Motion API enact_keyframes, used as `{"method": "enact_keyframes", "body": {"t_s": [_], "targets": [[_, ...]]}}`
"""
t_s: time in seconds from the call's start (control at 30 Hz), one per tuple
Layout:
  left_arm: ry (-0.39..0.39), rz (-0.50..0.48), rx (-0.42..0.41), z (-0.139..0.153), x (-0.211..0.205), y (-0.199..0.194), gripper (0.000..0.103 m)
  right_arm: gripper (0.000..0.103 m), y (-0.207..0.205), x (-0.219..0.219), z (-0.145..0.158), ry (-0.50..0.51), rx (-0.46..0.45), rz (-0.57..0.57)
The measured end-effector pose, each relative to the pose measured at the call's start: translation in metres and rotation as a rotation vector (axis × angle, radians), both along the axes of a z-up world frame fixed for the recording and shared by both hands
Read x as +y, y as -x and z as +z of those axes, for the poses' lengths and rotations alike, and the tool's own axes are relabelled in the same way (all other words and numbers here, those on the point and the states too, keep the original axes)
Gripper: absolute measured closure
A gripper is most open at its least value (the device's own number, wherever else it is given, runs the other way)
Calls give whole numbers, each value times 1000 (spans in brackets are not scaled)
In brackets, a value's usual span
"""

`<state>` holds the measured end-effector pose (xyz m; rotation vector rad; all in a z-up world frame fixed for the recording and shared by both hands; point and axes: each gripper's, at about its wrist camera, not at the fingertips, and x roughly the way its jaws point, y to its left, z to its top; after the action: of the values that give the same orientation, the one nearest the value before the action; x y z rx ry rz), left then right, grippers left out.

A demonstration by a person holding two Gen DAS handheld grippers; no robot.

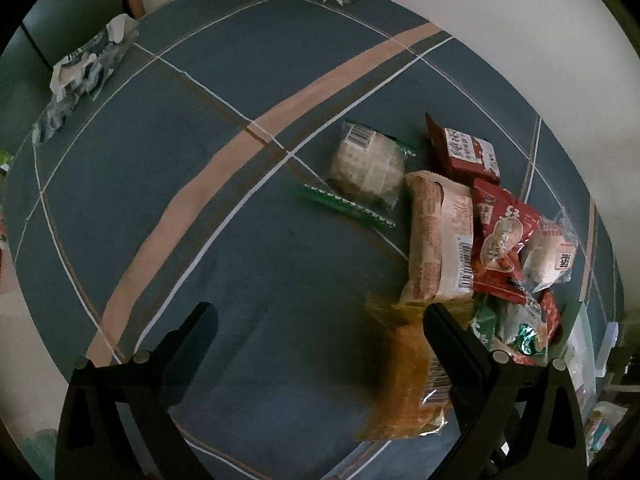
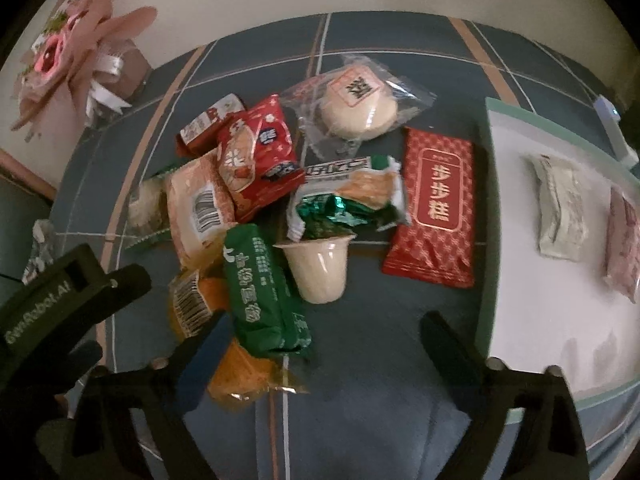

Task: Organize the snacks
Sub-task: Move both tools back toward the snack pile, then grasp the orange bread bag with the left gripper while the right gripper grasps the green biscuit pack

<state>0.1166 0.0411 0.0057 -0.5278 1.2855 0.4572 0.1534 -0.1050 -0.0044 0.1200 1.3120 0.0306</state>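
Observation:
A pile of wrapped snacks lies on a blue plaid tablecloth (image 1: 248, 240). In the left wrist view my left gripper (image 1: 320, 316) is open; an orange packet (image 1: 404, 388) lies against its right finger, beside a tan packet (image 1: 440, 240), red packets (image 1: 500, 240) and a clear-wrapped rice cake (image 1: 366, 166). In the right wrist view my right gripper (image 2: 324, 324) is open above a green packet (image 2: 260, 288) and a pudding cup (image 2: 320, 268). A red flat packet (image 2: 436, 208) and a round bun (image 2: 356, 108) lie further off. A white tray (image 2: 516, 300) on the right holds two packets (image 2: 560, 208).
A pink flower bouquet (image 2: 68, 52) stands at the table's back left by the wall. A torn blue-white wrapper (image 1: 84, 68) lies at the far left edge. The left gripper's body (image 2: 60, 284) shows at the left in the right wrist view.

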Motion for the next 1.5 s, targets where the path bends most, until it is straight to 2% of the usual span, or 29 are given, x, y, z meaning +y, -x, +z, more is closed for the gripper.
{"method": "enact_keyframes", "body": {"t_s": [0.07,0.2,0.3,0.4,0.67,0.77,0.87,1.03,1.33,1.5], "targets": [[7,-5,-2,-1,-2,0,1,19,-3,5,-1,-20,-5,9],[24,-28,-7,-1,-3,-4,1,46,-7,20,-6,-38,-3,37],[40,-57,-7,-2,-11,-6,1,62,-6,31,-14,-63,15,51],[55,-86,-6,-3,-21,-9,1,72,-6,34,-22,-67,27,59],[105,-144,7,-12,-45,-11,1,72,-6,29,-23,-68,42,58],[147,-152,14,-18,-47,-11,6,72,-3,23,-20,-65,51,61],[179,-159,16,-19,-46,-3,21,72,3,12,-19,-78,64,49],[216,-164,21,-24,-50,6,58,72,6,1,-20,-100,81,23],[216,-176,-15,-21,-61,15,64,73,25,-28,-10,-102,86,7],[210,-178,-68,-4,-63,21,65,76,37,-46,4,-112,65,7]]}}
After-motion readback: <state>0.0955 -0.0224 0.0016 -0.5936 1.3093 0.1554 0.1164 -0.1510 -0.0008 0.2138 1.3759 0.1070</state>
